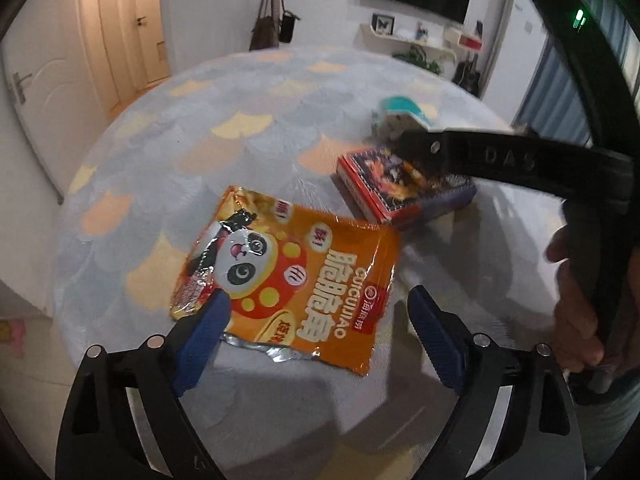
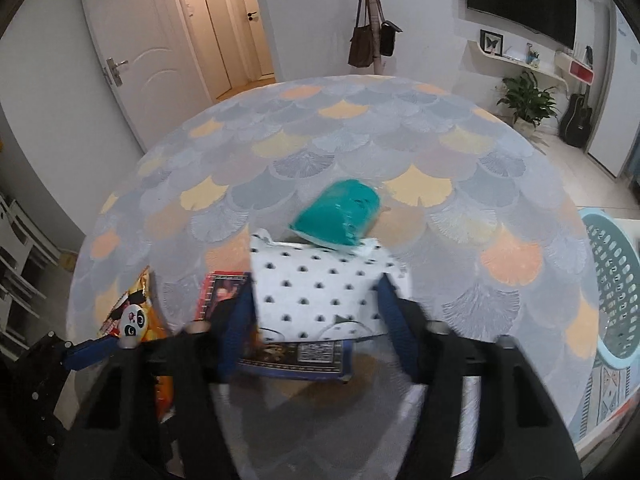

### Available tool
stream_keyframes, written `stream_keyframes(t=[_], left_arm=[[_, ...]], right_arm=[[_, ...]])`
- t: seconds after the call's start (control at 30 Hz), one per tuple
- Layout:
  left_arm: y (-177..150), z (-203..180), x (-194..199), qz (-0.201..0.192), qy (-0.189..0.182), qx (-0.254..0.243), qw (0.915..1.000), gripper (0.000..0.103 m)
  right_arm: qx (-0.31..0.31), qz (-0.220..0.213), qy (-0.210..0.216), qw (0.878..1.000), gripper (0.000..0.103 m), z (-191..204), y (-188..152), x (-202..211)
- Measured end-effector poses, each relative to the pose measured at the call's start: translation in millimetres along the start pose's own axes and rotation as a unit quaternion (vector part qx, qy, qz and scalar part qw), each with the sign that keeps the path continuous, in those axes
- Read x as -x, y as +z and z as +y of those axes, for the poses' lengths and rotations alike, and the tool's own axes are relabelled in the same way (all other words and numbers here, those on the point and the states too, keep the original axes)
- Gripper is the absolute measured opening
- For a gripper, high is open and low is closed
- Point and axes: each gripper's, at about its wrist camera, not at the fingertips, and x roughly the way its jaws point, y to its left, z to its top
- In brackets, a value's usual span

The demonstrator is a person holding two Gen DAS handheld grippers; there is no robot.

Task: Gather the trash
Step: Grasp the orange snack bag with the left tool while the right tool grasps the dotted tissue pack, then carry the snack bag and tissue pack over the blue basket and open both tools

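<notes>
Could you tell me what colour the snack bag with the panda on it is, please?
The snack bag is mainly orange, with torn silver edges; the left wrist view shows it best.

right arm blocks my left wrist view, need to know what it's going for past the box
observer: a white dotted packet fills the gap between the right gripper's jaws, with a pad on each side of it.
operator: and the teal blur behind it
observer: a teal bag, on the table just beyond the packet and touching its far edge.
operator: any bin around
observer: a pale green perforated basket shows past the table's right edge.
</notes>
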Motion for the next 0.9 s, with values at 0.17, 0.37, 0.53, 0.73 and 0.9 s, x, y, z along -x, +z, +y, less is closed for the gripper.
stream_keyframes(t=[0.17,0.37,0.53,0.73,0.9], left_arm=[[-1.4,-2.4,-2.0,0.004,0.016,-0.021,0.9996,0.087],[3.1,13.6,3.4,0.003,0.015,0.001,0.9999,0.064],[6.8,19.3,7.7,0.003,0.013,0.014,0.9998,0.026],[21.7,34.1,18.4,-0.022,-0.009,0.039,0.9989,0.005],[38.7,37.5,25.3,-0.039,-0.030,0.037,0.9981,0.005]], right_arm=[[0.005,-0.013,0.012,1.000,0.034,-3.7,1.1,7.0],[0.011,-0.020,0.022,1.000,0.025,-4.4,2.0,15.1],[0.009,-0.032,0.020,0.999,0.020,-9.9,0.2,29.5],[0.008,-0.054,0.005,0.998,0.009,-19.2,4.1,46.3],[-0.007,-0.065,0.004,0.998,0.003,-35.1,10.4,55.0]])
